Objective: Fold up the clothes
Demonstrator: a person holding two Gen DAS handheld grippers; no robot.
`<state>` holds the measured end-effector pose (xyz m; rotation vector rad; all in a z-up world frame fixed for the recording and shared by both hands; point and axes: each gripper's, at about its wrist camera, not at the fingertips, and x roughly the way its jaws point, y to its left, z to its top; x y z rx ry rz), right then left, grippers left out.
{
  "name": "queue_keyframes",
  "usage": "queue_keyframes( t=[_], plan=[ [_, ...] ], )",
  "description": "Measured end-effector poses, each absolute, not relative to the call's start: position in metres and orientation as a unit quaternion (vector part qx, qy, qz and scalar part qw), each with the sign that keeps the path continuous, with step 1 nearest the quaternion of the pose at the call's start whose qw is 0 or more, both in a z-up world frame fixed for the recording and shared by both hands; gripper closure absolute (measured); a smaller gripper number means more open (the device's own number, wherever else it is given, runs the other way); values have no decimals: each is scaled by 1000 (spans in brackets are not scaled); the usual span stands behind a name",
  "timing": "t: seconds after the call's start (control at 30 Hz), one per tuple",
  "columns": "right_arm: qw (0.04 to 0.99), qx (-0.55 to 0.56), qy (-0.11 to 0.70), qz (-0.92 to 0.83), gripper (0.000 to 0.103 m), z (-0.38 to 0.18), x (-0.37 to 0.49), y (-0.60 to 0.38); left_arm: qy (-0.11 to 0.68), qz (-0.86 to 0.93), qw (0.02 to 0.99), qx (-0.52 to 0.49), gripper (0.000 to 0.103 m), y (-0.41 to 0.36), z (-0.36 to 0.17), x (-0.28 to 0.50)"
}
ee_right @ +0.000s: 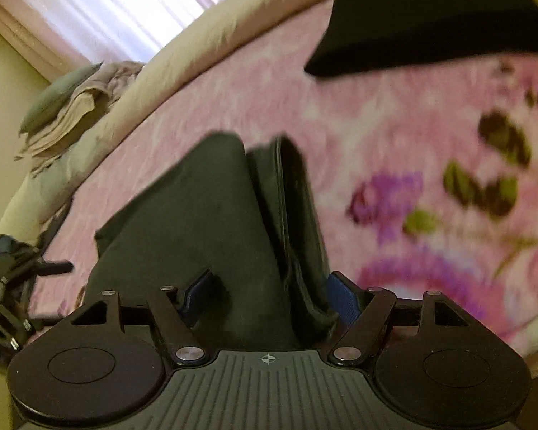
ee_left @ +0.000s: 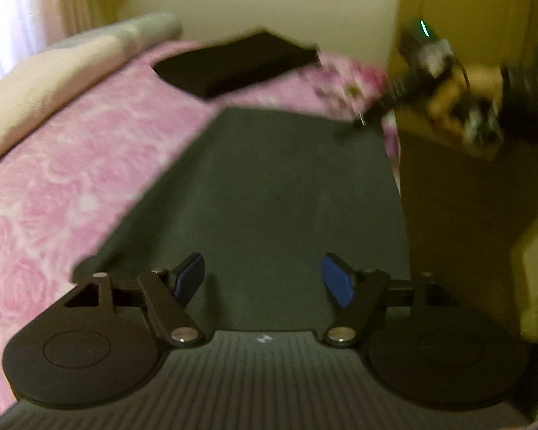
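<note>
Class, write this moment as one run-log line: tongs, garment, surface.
left tongs: open, empty | right tongs: open | dark garment: flat on pink bedspread | black folded pile: behind

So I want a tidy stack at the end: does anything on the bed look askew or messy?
Mostly tidy. The dark grey garment lies flat on the pink bedspread, but its right edge is bunched into a raised fold. The black folded piece looks neat.

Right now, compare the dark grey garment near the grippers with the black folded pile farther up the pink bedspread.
The dark grey garment lies spread wide and flat under the grippers; the black folded pile is a compact, thicker block. The grey one reaches the bed's near edge, while the black one sits farther back by the wall. The grey looks lighter; the black is near pitch. Both rest on the pink floral bedspread.
</note>
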<state>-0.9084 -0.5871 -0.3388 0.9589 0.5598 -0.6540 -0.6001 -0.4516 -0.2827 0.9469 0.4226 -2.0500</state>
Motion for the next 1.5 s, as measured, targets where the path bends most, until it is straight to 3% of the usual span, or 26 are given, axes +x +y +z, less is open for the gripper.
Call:
queue_keyframes(
  t=[0.27,0.37,0.6,0.8,0.93,1.07,1.13,1.17,1.2,1.33,1.5],
  plan=[
    [798,469,254,-281,30,-349,-913,-602,122,-798,435,398,32,-436,-288,-617],
    [797,466,250,-293,45,-350,-913,-592,108,-798,438,400,32,-427,-287,-619],
    [774,489,213,-342,54,-345,-922,-553,95,-795,454,390,32,-411,-274,-603],
    [764,500,195,-358,56,-341,-930,-505,86,-795,462,383,31,-393,-270,-596],
    [765,501,172,-367,54,-341,-935,-499,24,-792,447,414,30,-377,-277,-617],
    [794,418,191,-397,53,-314,-928,-481,-45,-782,440,439,30,-360,-285,-642],
    [812,360,202,-414,38,-297,-924,-466,-64,-781,436,442,29,-353,-289,-651],
    [823,329,203,-417,24,-289,-922,-456,-71,-782,432,443,28,-351,-291,-656],
    [834,297,205,-418,21,-281,-919,-446,-78,-782,428,447,28,-348,-294,-662],
    [872,141,260,-390,21,-265,-895,-404,-109,-772,414,470,28,-341,-314,-683],
    [860,-65,377,-338,21,-288,-859,-360,-93,-758,407,501,28,-351,-338,-695]
  ],
)
